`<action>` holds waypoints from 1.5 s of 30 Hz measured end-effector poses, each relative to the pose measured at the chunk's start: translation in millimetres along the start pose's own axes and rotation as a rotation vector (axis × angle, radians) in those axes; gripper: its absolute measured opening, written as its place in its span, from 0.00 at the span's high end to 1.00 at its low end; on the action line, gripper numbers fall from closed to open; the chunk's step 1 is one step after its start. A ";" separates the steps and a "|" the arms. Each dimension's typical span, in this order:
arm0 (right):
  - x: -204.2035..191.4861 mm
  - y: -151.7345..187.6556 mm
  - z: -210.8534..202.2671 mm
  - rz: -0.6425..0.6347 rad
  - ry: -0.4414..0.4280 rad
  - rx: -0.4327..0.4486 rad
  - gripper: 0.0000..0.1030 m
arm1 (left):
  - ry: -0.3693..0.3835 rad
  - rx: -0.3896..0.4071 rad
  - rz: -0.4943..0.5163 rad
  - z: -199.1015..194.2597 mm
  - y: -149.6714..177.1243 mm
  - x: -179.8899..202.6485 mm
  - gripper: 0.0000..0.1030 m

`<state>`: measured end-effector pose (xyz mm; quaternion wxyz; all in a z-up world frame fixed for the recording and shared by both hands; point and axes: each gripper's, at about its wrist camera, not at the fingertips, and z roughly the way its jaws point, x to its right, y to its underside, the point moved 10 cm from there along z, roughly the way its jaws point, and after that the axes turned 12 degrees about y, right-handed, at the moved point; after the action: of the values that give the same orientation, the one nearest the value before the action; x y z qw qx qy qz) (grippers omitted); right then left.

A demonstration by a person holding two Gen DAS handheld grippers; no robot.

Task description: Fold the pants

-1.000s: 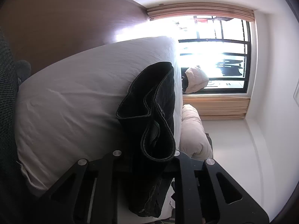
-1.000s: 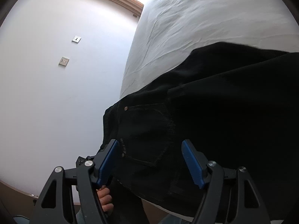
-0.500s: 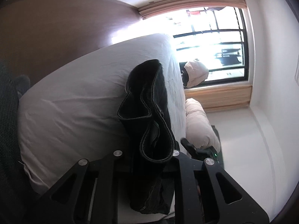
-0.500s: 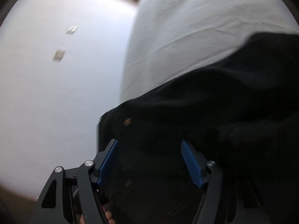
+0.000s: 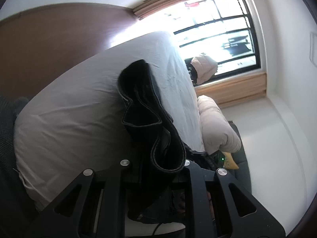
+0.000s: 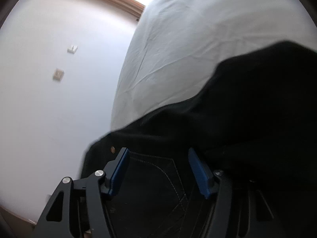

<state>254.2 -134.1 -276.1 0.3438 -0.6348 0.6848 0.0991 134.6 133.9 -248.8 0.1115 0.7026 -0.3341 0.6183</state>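
Note:
Black pants [image 5: 142, 99] lie bunched on the white bed [image 5: 79, 109], and one folded edge is lifted. My left gripper [image 5: 156, 164] is shut on that edge, with hems and seams curling up between its black fingers. In the right wrist view the pants [image 6: 247, 109] cover the bed [image 6: 198, 39] at the lower right. My right gripper [image 6: 158, 158] hovers close over the stitched back pocket [image 6: 154, 178]. Its blue pads [image 6: 120, 170] stand apart on either side of the pocket and do not pinch the cloth.
A brown headboard [image 5: 49, 39] and a bright barred window [image 5: 218, 29] lie beyond the bed. A beige rolled quilt [image 5: 216, 127] sits beside the mattress, with a dark device with a green light [image 5: 221, 158] below it. A white wall with two small plates [image 6: 58, 74] runs along the bed's left side.
The left gripper has risen and rolled with the pants edge still in it. The right gripper has come down closer over the pants, and its pads stand slightly nearer each other.

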 end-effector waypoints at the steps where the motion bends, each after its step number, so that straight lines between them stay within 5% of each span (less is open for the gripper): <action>1: -3.9 1.7 0.2 -0.029 0.021 0.009 0.30 | 0.001 -0.005 0.016 7.6 -0.7 5.1 0.86; 5: -9.9 -0.7 0.1 -0.033 0.007 -0.010 0.17 | 0.024 -0.033 0.096 19.1 2.8 38.0 0.86; 11: -5.5 -20.1 -30.6 0.149 -0.147 -0.077 0.17 | 0.054 -0.109 0.232 46.3 20.9 91.9 0.86; 20: -23.7 -25.0 -117.3 0.002 -0.348 -0.126 0.11 | 0.096 -0.313 0.431 113.4 99.2 155.4 0.86; 26: -15.5 -17.4 -151.4 -0.085 -0.386 -0.175 0.07 | 0.120 -0.484 0.559 155.1 174.5 179.2 0.86; 30: 13.0 -15.7 -153.0 -0.087 -0.312 -0.185 0.06 | 0.113 -0.570 0.621 179.3 214.4 183.5 0.86; 33: 40.3 -13.2 -149.1 -0.060 -0.267 -0.183 0.19 | 0.091 -0.608 0.649 199.6 229.0 183.1 0.86; 37: 68.3 -10.4 -146.5 -0.041 -0.236 -0.158 0.50 | 0.059 -0.656 0.687 222.7 250.4 180.5 0.86; 45: 106.5 -4.5 -167.7 -0.078 -0.174 -0.087 0.65 | 0.061 -0.736 0.758 250.7 288.1 182.9 0.86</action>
<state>205.1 -316.2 -213.6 0.3777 -0.6645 0.6220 0.1702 161.0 -286.3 -202.9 0.1292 0.4287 -0.7562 0.4772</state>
